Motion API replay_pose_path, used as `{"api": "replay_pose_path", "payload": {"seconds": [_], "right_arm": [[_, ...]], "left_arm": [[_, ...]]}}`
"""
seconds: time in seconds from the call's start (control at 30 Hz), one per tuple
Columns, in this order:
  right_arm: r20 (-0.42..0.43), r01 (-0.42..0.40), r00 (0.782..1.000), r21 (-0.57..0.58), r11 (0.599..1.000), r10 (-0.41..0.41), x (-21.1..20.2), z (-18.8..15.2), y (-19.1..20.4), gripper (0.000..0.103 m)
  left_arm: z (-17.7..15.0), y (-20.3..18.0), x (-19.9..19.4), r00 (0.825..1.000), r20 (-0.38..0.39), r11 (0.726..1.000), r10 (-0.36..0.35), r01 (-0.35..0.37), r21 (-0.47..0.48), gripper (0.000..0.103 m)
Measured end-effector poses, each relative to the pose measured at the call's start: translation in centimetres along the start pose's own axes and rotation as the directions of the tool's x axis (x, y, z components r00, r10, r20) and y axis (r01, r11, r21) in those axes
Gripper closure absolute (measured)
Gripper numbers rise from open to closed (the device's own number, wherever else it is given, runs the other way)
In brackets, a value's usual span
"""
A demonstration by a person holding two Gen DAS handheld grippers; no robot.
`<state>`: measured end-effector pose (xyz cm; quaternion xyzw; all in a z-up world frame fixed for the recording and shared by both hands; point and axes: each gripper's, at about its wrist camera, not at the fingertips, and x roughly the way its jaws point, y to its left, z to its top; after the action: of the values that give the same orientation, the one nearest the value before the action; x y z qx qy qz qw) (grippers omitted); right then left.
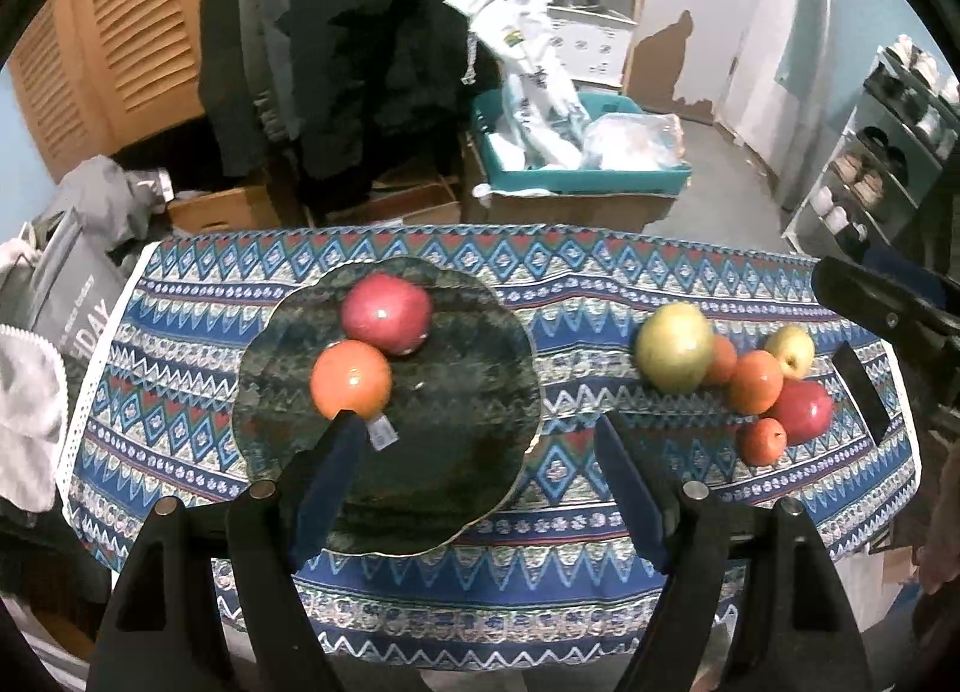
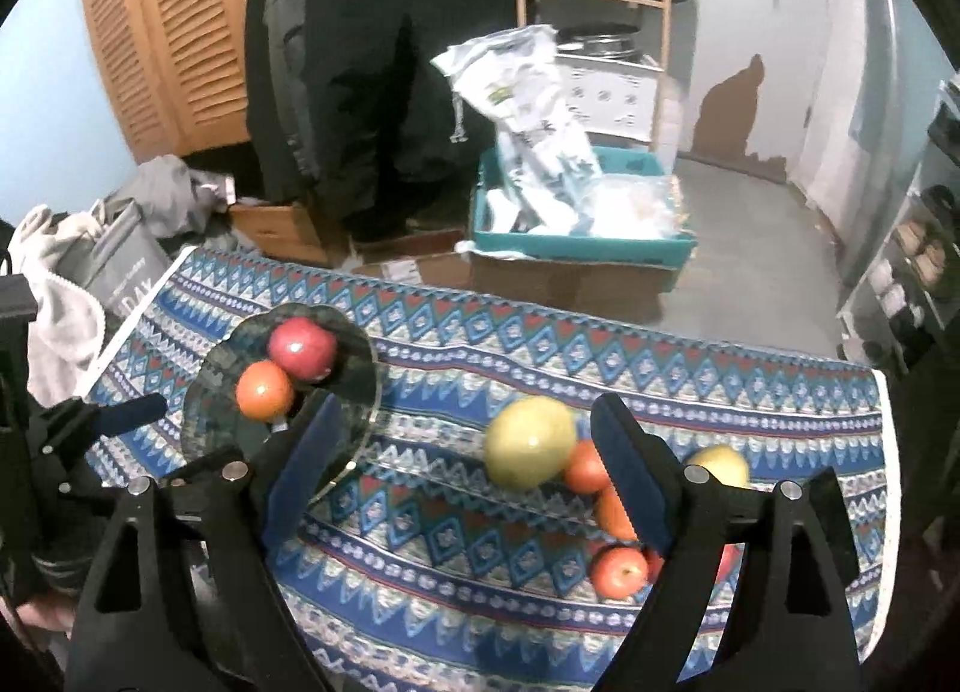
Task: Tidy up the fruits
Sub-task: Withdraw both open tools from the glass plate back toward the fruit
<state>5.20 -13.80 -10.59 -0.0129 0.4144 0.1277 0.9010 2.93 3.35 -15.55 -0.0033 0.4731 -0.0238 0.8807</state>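
Two wrist views of a table under a patterned cloth. Toward the left edge lies the dark plate, which already carries a red apple at its far side and an orange touching it in front. Near the right edge sits the unsorted heap: a large green apple, a small yellow apple, a red apple, and three oranges, the nearest being the small orange. Your left gripper hangs above the plate's near rim with jaws apart and nothing between them. Your right gripper hovers over the middle of the cloth, jaws likewise apart and empty, the heap lying at its right finger. Judged from this layout, you are between fruits: two are placed, six remain. The next move calls for lowering the right gripper onto one fruit of the heap, most easily the green apple, closing gently round its widest part without nudging its neighbours, then carrying it to the bare near half of the plate
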Motion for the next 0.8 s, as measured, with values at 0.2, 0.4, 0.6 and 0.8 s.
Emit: {"api": "replay_pose_path", "payload": {"seconds": [0.2,0.4,0.6,0.8], "right_arm": [[0.018,0.015,1.000,0.031,0.999,-0.015,-1.6,-0.6,-2.3,0.017],[0.036,0.020,0.999,0.065,0.998,-0.023,-3.1,-1.2,-4.6,0.017],[0.047,0.053,0.997,0.090,0.995,-0.058,-4.2,-1.8,-6.9,0.016],[0.040,0.082,0.995,0.123,0.989,-0.088,-4.5,-2.8,-9.3,0.016]], "left_arm": [[0.5,-2.0,-0.6,1.000,0.008,0.999,-0.028,0.027,0.024,0.020],[0.9,-3.9,-0.9,0.999,0.017,0.998,-0.042,0.041,0.056,0.017],[1.1,-5.6,-0.8,0.998,0.014,0.995,-0.054,0.052,0.087,0.017],[1.3,-7.1,-0.5,0.998,0.004,0.993,-0.062,0.061,0.105,0.017]]}}
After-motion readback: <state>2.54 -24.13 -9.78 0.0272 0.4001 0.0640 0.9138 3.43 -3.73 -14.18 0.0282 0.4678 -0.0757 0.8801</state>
